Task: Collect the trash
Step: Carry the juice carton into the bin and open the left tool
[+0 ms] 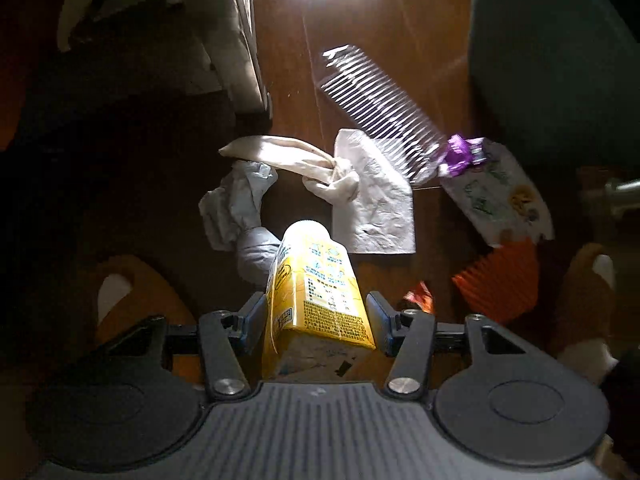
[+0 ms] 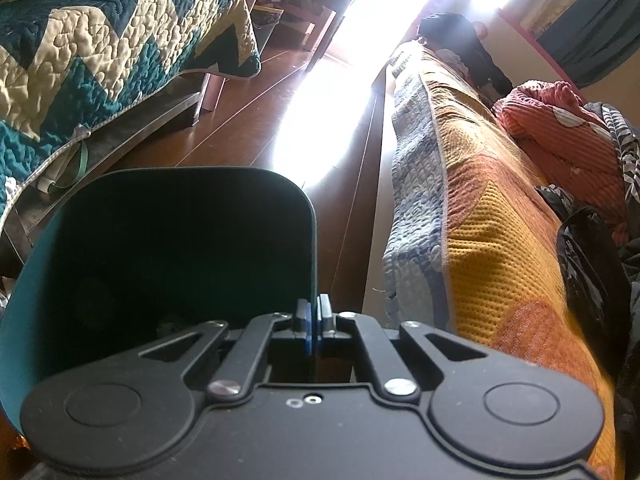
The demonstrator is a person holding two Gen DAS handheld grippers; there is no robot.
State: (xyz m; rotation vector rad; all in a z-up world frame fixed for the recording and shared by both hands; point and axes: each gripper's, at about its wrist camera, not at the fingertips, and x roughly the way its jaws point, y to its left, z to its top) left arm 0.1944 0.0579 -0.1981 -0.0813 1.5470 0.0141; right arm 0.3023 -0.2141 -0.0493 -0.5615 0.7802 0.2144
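The left gripper (image 1: pixel 316 322) is pointing down at the floor (image 1: pixel 384 20), its jaws grasping a yellow carton (image 1: pixel 316 292) whose long axis runs straight ahead. The right gripper (image 2: pixel 314 316) is clenching the rim of the teal bin (image 2: pixel 168 240), which is lying off to the carton's right, ready to receive it.

- Carton (image 1: pixel 316 292) between the left hand-held gripper (image 1: pixel 316 322) jaws, above the floor (image 1: pixel 360 24).
- Tissue (image 1: pixel 372 200) beyond it; comb-like plastic (image 1: pixel 376 108) farther right.
- Bin (image 2: pixel 168 248) rim in right hand-held gripper (image 2: pixel 314 314), between 2 beds.
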